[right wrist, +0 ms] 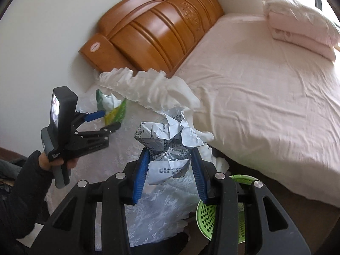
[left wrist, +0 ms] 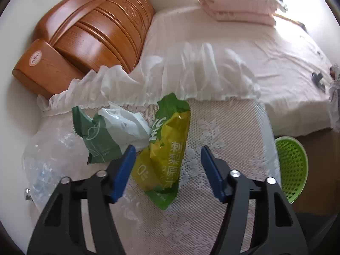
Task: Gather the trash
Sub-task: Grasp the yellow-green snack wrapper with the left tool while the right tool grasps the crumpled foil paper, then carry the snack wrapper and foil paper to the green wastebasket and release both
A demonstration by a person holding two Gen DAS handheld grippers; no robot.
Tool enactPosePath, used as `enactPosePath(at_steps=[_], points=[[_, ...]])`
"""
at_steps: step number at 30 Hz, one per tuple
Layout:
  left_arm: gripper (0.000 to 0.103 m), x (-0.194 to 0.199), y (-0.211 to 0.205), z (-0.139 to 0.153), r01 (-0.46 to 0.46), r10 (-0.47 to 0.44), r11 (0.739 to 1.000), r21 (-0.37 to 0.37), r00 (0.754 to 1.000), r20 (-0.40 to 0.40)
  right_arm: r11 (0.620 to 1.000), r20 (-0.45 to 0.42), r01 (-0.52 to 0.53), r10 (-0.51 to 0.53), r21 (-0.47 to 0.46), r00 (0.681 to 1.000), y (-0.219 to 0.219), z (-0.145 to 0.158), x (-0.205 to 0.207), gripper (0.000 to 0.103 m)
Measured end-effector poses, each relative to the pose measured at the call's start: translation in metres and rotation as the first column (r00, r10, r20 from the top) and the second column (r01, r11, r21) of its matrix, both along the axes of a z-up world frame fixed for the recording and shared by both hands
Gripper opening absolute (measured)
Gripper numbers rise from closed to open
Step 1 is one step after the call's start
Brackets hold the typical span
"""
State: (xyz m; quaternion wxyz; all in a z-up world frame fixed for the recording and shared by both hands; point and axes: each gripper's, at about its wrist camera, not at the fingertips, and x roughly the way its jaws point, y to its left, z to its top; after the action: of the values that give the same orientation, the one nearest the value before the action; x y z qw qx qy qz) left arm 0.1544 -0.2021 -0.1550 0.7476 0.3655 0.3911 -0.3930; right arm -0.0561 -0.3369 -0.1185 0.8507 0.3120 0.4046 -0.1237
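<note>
Nearest to us in the right wrist view, our right gripper is clamped on a crumpled printed paper, its blue pads pressing the wad from both sides. Below and to the right of it sits a green perforated basket, on the floor beside the bed.

Our left gripper has its jaws apart, with nothing pinched between them. We see a yellow-green juice pouch lying on the white lace cloth, partly in the gap between the two blue pads but not squeezed by either. Just left of the pouch lies a crumpled green-and-white wrapper, close against the left pad; we cannot tell whether they touch. Further left, a heap of clear plastic film rests on the same cloth.

On the far side, a white ruffle edges the cloth, and beyond it stands a carved wooden headboard. A folded pink quilt lies at the far right of the bed. From the right wrist view, we also see a hand in a dark sleeve holding the left gripper over the pouch.
</note>
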Motion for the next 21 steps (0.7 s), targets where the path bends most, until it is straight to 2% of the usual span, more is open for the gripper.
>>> enactPosePath(at_steps=[4, 5, 13, 17, 21], points=[[0.038, 0.001, 0.0, -0.006, -0.01, 0.01, 1.0, 0.023, 1.0, 0.003, 0.999, 0.003, 0.019, -0.019, 0.026, 1.0, -0.011, -0.009, -0.006, 0.041], [0.037, 0.001, 0.0, -0.006, -0.016, 0.016, 1.0, 0.02, 1.0, 0.006, 0.999, 0.003, 0.02, -0.02, 0.027, 1.0, -0.012, -0.01, -0.006, 0.041], [0.035, -0.008, 0.002, 0.002, -0.052, 0.051, 0.998, -0.03, 0.998, -0.028, 1.0, 0.012, 0.0, 0.0, 0.024, 1.0, -0.01, -0.007, -0.006, 0.041], [0.035, -0.017, 0.016, 0.011, -0.133, 0.129, 0.988, -0.077, 0.99, -0.059, 0.999, 0.018, -0.035, 0.035, 0.015, 0.999, 0.002, -0.002, -0.001, 0.041], [0.035, -0.039, 0.053, 0.03, -0.252, 0.237, 0.956, -0.149, 0.965, -0.115, 0.996, 0.027, -0.089, 0.088, 0.008, 0.996, 0.021, 0.005, 0.008, 0.041]])
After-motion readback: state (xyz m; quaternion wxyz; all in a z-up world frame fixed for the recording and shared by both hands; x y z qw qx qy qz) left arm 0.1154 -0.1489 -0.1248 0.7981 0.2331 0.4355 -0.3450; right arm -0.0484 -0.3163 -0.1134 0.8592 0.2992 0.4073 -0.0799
